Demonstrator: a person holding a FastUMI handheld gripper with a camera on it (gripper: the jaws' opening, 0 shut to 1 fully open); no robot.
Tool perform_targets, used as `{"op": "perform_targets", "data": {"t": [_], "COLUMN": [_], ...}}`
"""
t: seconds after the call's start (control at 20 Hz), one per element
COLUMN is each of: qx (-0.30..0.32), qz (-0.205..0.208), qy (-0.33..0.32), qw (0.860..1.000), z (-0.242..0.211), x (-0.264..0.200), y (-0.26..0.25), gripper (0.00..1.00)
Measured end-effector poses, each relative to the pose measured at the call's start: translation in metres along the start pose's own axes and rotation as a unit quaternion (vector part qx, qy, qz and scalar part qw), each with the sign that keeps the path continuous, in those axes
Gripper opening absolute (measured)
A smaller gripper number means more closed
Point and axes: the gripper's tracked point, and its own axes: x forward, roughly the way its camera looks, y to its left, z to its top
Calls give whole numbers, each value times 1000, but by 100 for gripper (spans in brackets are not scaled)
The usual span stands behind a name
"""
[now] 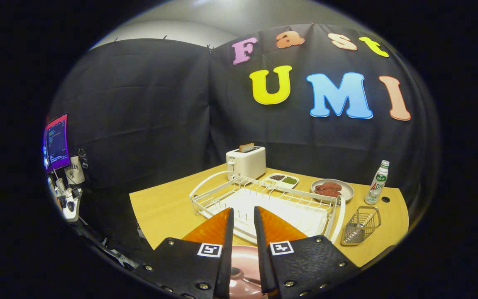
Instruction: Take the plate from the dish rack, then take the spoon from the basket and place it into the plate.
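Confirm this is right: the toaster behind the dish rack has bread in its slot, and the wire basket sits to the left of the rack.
Not quite. The gripper view shows the wire basket to the right of the dish rack, near the bottle. The toaster behind the rack does hold bread.

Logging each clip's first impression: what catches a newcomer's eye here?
The white dish rack spread over the wooden table, just beyond the claw, whose fingers stand slightly apart. A pink plate shows low between the fingers, with what looks like a spoon on it. Behind the rack stands a white toaster with toast in it.
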Motion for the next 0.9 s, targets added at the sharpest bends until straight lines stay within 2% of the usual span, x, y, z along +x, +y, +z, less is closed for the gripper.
{"op": "perform_targets", "data": {"t": [0.25, 0.55, 0.9], "qx": [-9, -1, 2], "qz": [-46, -138, -221], "qy": [-48, -118, -132], "qw": [998, 983, 966], "z": [69, 155, 183], "x": [-17, -64, -122], "y": [-42, -109, -164], "gripper": [28, 27, 27]}}
